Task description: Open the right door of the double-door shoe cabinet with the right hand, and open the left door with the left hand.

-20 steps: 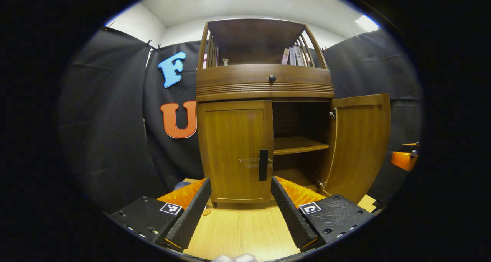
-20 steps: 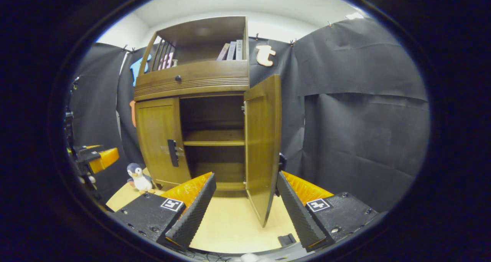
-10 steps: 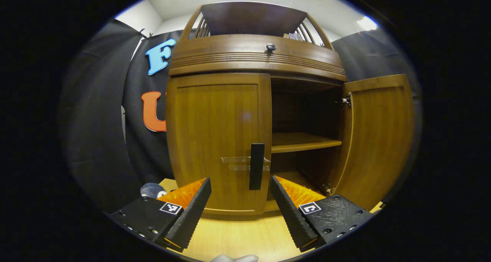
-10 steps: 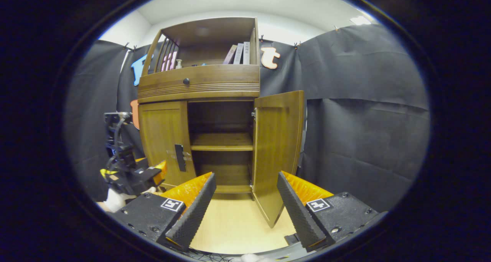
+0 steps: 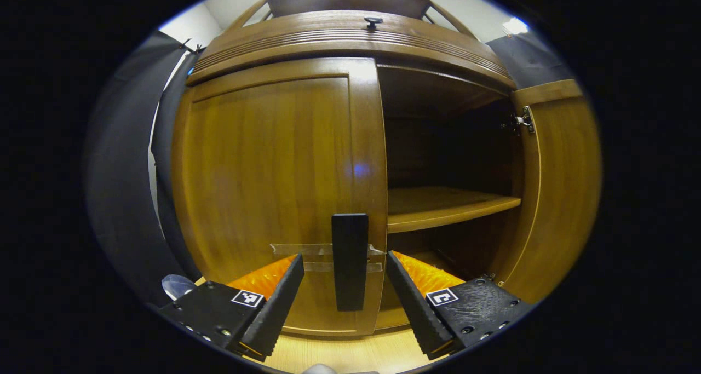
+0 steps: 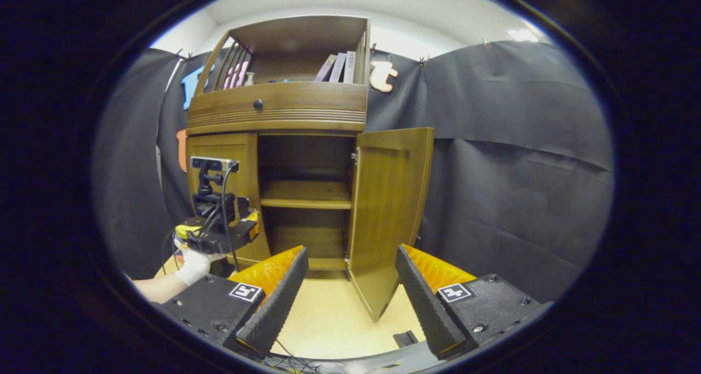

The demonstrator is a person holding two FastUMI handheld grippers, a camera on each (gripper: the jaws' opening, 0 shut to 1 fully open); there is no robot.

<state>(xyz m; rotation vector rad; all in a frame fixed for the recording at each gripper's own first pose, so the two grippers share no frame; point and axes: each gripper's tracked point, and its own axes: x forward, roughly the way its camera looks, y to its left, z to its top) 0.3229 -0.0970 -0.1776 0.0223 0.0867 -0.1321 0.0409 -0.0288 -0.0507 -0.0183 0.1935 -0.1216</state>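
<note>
Shoe cabinet (image 6: pixel 276 116): right door (image 6: pixel 390 209) swung wide, shelf (image 5: pixel 443 205) exposed; left door (image 5: pixel 274 188) closed. Left gripper (image 5: pixel 344 297): fingers spread apart, straddling the left door's dark handle (image 5: pixel 349 262), not touching it. Right gripper (image 6: pixel 350 292): fingers apart, holding nothing, back from the right door. Books (image 6: pixel 337 67) on top shelf.

left door (image 5: pixel 274 188) left of shelf (image 5: pixel 438 204) (inside cabinet), right door (image 5: pixel 564 182) beyond
</note>
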